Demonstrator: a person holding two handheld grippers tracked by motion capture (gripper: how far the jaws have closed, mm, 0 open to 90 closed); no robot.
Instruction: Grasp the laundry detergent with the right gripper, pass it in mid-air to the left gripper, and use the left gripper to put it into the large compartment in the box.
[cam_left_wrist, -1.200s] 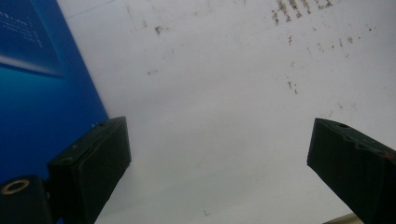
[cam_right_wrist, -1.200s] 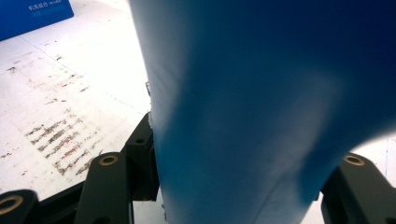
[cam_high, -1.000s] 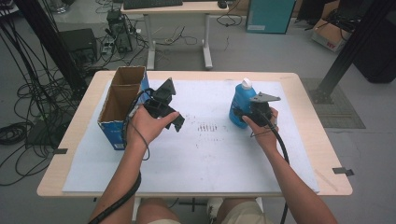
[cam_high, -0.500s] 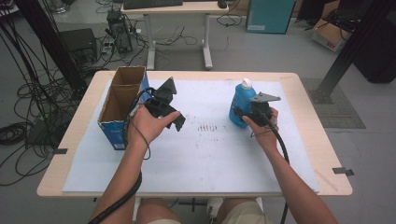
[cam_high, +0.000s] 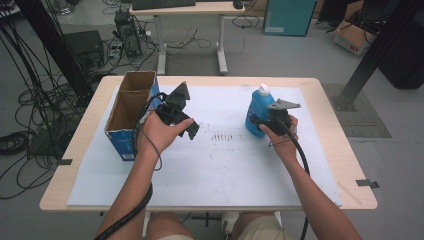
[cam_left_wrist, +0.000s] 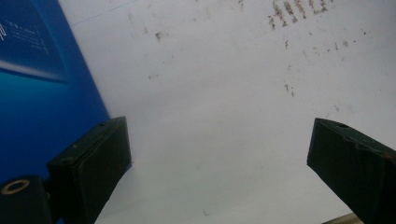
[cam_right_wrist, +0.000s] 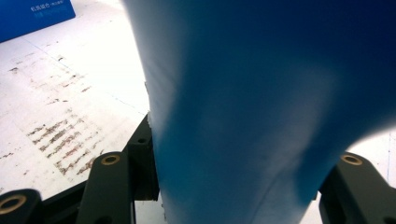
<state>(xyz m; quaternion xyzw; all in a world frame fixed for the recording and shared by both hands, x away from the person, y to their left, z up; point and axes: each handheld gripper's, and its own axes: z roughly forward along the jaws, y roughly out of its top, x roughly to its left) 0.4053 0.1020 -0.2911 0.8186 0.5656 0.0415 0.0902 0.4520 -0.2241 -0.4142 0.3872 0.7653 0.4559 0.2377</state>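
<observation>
One blue bottle (cam_high: 258, 116) clenched mid-body by the right hand-held gripper (cam_high: 264, 121), left hand-held gripper (cam_high: 186, 125) released; smooth plastic, probably slippery, so squeeze gently

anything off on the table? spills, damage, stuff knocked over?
Only one oddity: a patch of brownish scuff marks stains the white sheet near its middle. Otherwise nothing stands out: the blue bottle stands upright with its white cap on, held in the right claw, and the cardboard box stands open-topped at the left.

black claws (cam_high: 192, 131), brass screws, trailing black cables
</observation>
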